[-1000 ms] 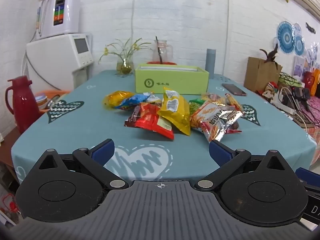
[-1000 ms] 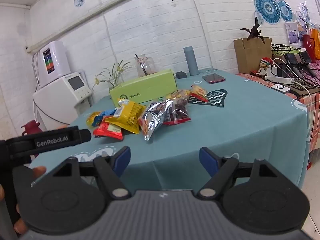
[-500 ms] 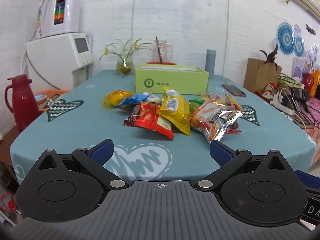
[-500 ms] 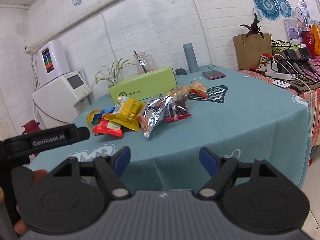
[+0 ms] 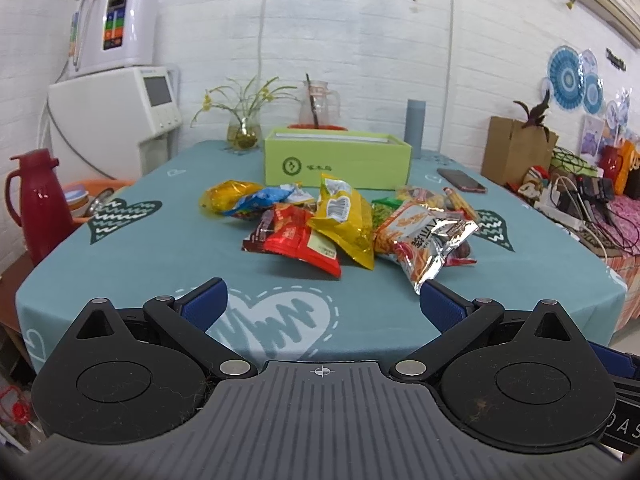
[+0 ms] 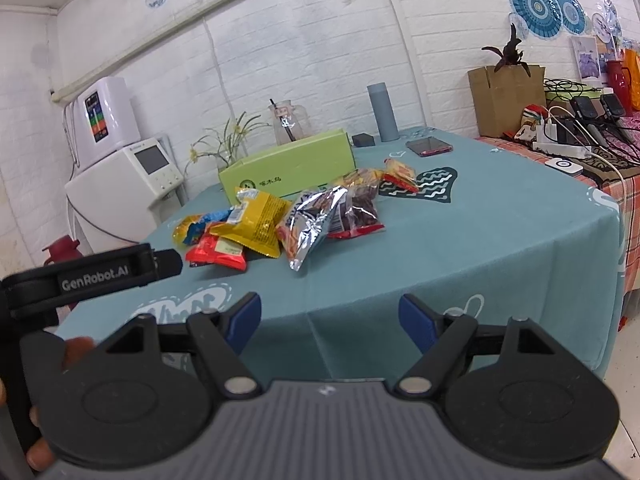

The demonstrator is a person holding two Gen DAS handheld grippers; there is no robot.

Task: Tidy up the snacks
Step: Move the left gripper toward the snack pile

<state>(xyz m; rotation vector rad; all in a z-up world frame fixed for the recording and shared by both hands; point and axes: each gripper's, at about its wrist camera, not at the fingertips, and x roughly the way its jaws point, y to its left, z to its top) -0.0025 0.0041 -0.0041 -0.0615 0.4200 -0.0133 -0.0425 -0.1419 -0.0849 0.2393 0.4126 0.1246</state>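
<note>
Left wrist view: left gripper [image 5: 322, 300] jaws apart, holding nothing, at the near table edge. Snack packets [image 5: 344, 226] heaped mid-table on the teal tablecloth [image 5: 160, 252], just before the green box [image 5: 336, 160].

Right wrist view: right gripper [image 6: 330, 318] jaws apart, empty; snack packets [image 6: 280, 220] ahead, well apart.

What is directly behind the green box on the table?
Behind the green box stand a glass pitcher with a dark stick in it, and something red-orange peeking over the box's top edge. The box hides the pitcher's base and most of that red item.
</note>
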